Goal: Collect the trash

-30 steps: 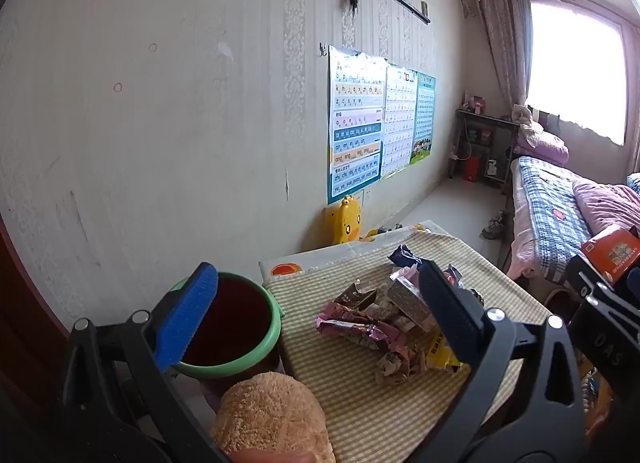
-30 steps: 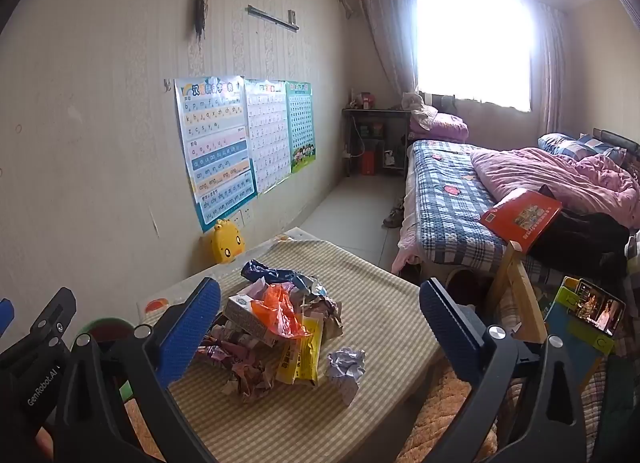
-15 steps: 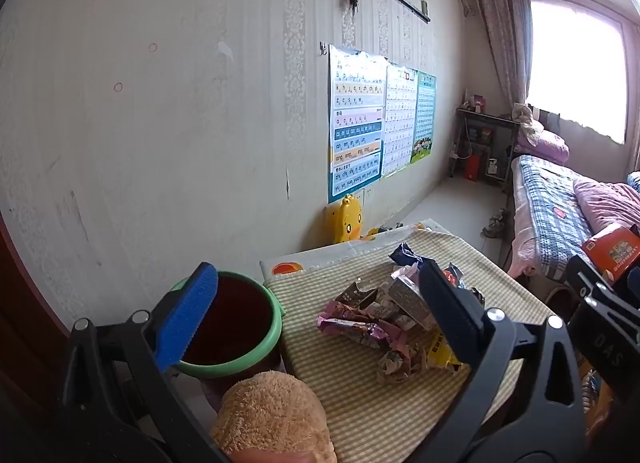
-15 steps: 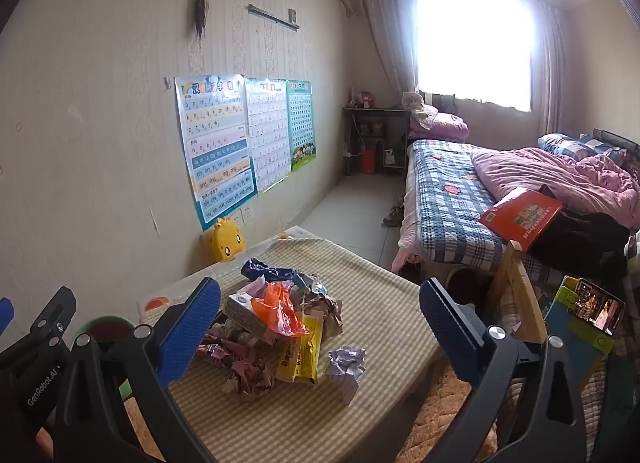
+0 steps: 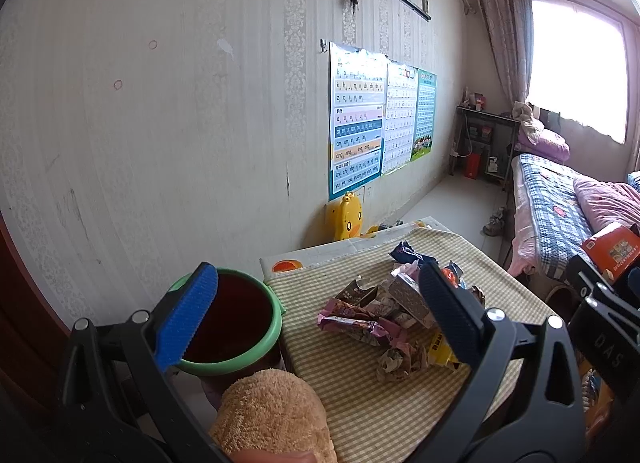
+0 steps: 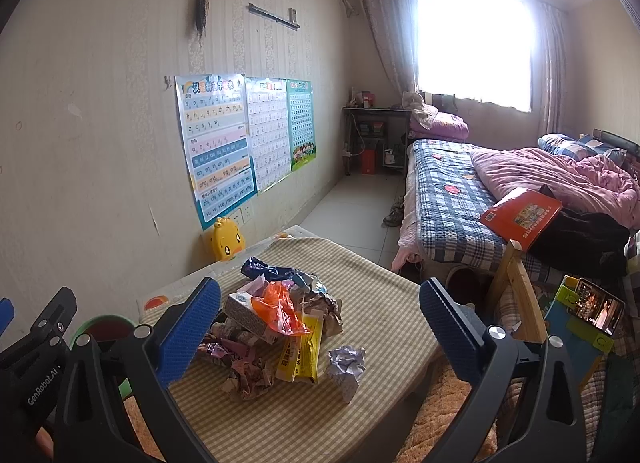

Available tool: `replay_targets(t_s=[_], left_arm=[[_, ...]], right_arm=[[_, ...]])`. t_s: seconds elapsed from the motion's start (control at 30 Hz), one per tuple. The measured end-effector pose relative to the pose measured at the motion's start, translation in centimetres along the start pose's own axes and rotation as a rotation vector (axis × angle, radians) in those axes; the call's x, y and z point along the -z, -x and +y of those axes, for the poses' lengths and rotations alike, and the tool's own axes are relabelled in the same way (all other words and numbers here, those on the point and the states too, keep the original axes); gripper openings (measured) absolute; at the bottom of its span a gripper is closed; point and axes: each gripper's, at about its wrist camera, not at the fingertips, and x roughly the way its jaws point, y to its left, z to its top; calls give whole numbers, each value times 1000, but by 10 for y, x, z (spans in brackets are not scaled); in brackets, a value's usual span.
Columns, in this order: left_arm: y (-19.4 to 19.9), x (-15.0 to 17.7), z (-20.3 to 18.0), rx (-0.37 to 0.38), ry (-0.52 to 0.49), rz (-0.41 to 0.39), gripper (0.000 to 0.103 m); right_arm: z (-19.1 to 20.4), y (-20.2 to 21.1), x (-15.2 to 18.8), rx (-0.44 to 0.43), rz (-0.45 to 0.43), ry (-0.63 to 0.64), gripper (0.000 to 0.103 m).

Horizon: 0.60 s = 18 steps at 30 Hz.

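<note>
A pile of crumpled wrappers (image 5: 394,315) (image 6: 276,319) lies on a low table covered in yellow checked cloth (image 5: 372,399) (image 6: 384,315). A white crumpled paper ball (image 6: 347,363) sits apart at the pile's right. A green-rimmed bin (image 5: 228,327) (image 6: 105,328) stands beside the table's left edge, dark inside. My left gripper (image 5: 316,319) is open, held above the bin and the table's left end with nothing between its fingers. My right gripper (image 6: 318,333) is open too, raised over the pile and holding nothing.
A brown plush knee or cushion (image 5: 276,415) sits close below the left gripper. A yellow duck toy (image 6: 227,239) rests by the wall with posters (image 6: 240,139). A bed (image 6: 460,203) with an orange box (image 6: 520,215) is on the right, and a phone (image 6: 598,309) is propped nearby.
</note>
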Motion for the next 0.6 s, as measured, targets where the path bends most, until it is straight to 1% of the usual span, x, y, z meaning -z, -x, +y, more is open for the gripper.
replay_targets(t_s=[0.6], left_arm=[[-1, 1, 0, -1, 0, 6, 99]], right_arm=[[0, 0, 2, 2, 4, 1, 95]])
